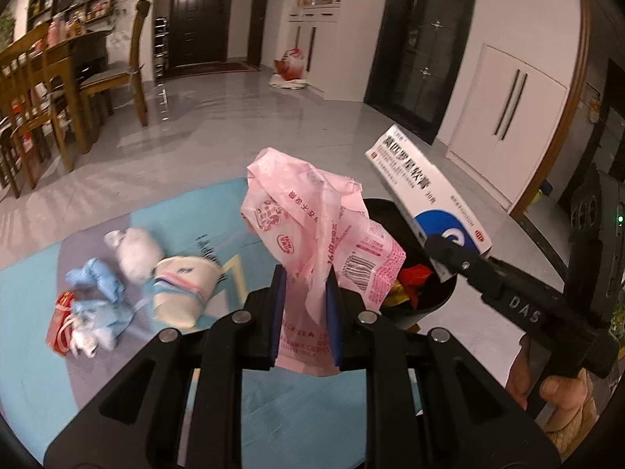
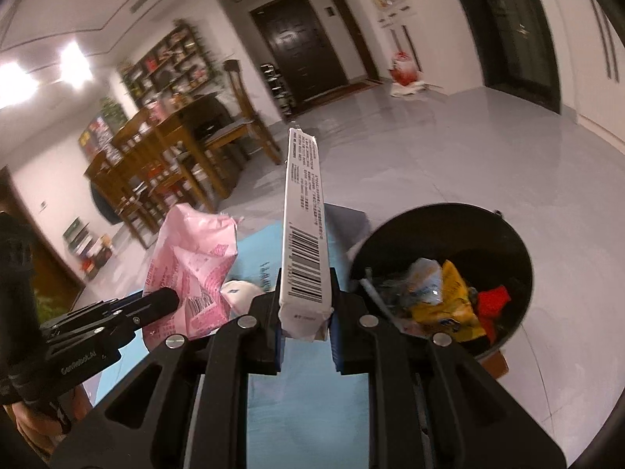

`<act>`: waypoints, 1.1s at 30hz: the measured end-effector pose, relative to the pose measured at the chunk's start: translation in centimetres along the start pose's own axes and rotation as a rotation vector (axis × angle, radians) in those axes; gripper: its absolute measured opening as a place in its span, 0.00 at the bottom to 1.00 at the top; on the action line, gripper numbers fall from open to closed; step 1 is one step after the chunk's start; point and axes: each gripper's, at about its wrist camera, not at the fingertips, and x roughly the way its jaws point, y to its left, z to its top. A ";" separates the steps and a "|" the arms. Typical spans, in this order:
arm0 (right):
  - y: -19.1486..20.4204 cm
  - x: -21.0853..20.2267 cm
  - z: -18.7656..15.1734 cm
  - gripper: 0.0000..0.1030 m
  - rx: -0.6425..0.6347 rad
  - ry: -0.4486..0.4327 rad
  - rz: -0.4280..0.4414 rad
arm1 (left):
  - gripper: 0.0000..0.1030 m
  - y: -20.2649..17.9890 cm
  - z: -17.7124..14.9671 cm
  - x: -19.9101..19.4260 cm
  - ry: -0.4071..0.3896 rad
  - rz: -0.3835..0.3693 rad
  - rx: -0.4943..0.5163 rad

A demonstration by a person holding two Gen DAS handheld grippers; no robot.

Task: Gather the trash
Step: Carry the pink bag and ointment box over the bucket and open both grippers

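My left gripper [image 1: 304, 281] is shut on a crumpled pink plastic wrapper [image 1: 312, 219] and holds it up above the mat, just left of the black bin [image 1: 433, 297]. My right gripper [image 2: 304, 293] is shut on a long white medicine box [image 2: 304, 226], held upright left of the bin [image 2: 508, 234]. The bin holds yellow and red wrappers [image 2: 453, 297]. The box [image 1: 425, 191] and the right gripper [image 1: 445, 246] show in the left wrist view above the bin. The pink wrapper [image 2: 191, 269] and the left gripper [image 2: 164, 299] show in the right wrist view.
More trash lies on the blue mat [image 1: 78, 371]: a white wad [image 1: 134, 250], a cream packet [image 1: 181, 289], blue crumpled pieces [image 1: 97, 293] and a red wrapper [image 1: 58, 324]. A wooden table and chairs [image 1: 47, 90] stand at the far left. Grey tiled floor [image 1: 273, 117] lies beyond.
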 end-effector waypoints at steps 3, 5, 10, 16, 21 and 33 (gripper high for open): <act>-1.1 0.1 -0.1 0.18 0.045 0.009 -0.035 | 0.20 -1.2 0.6 1.7 0.006 -0.015 0.020; -1.9 0.5 -0.1 0.18 0.077 0.020 -0.065 | 0.20 -1.8 1.1 2.8 0.008 -0.030 0.020; -3.7 1.5 0.0 0.18 0.147 0.052 -0.126 | 0.20 -3.2 1.9 5.8 0.024 -0.057 0.033; -6.5 2.9 0.7 0.19 0.228 0.087 -0.249 | 0.22 -5.3 3.3 10.0 0.048 -0.060 0.067; -9.2 4.2 0.7 0.21 0.290 0.131 -0.313 | 0.27 -6.3 3.6 14.0 0.106 -0.073 0.074; -10.5 3.8 0.8 0.50 0.370 0.144 -0.339 | 0.74 -4.9 1.9 15.3 0.117 -0.074 0.036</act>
